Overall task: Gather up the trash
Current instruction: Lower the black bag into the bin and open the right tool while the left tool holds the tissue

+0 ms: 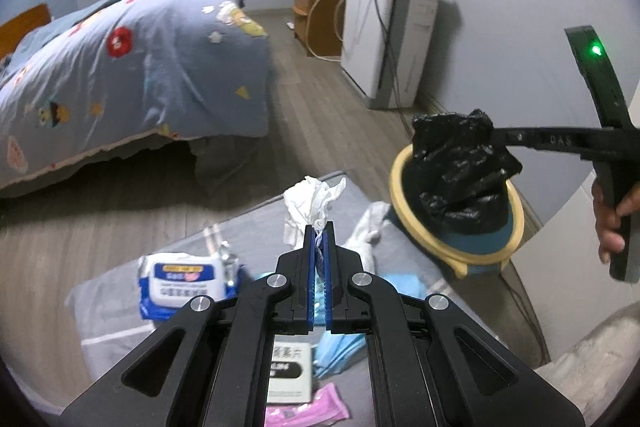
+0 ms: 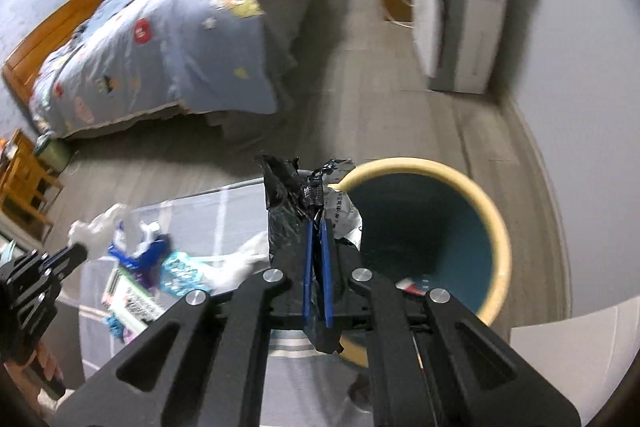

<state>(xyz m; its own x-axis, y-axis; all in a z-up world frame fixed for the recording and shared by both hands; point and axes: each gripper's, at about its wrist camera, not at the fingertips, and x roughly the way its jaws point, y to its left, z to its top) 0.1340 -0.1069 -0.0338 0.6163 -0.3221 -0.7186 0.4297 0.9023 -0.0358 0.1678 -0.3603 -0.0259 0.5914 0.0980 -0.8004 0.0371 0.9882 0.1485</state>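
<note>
Jaws of my left gripper [image 1: 320, 227] sit at the lower centre of the left wrist view, pinched tight on a thin tail of a crumpled white tissue [image 1: 310, 199], which rises just above my blue pads. Under them lies a grey mat [image 1: 256, 215] strewn with litter: a blue and white wet wipe pack [image 1: 180, 281] at lower left, a light blue face mask [image 1: 338, 351] and a pink wrapper [image 1: 316, 407] near the bottom edge, and a white card with dark print [image 1: 290, 373] between my arms.

At right of centre in that view stands a round bin [image 1: 460, 251] with a cream rim and teal inside. Hanging over its mouth is a crumpled black plastic bag [image 1: 460, 171], gripped by my right gripper [image 1: 498, 139], which reaches in from the right edge, where a hand [image 1: 612, 219] holds its handle.

In the right wrist view my right jaws are closed on the same black bag, at the centre of the frame, with the bin's open mouth just to the right of it. My left gripper shows at the far left edge, with the white tissue at its tip.

A bed with a blue patterned quilt [image 1: 132, 67] fills the upper left of both views, and a white appliance [image 1: 390, 35] stands against the wall at upper right.
</note>
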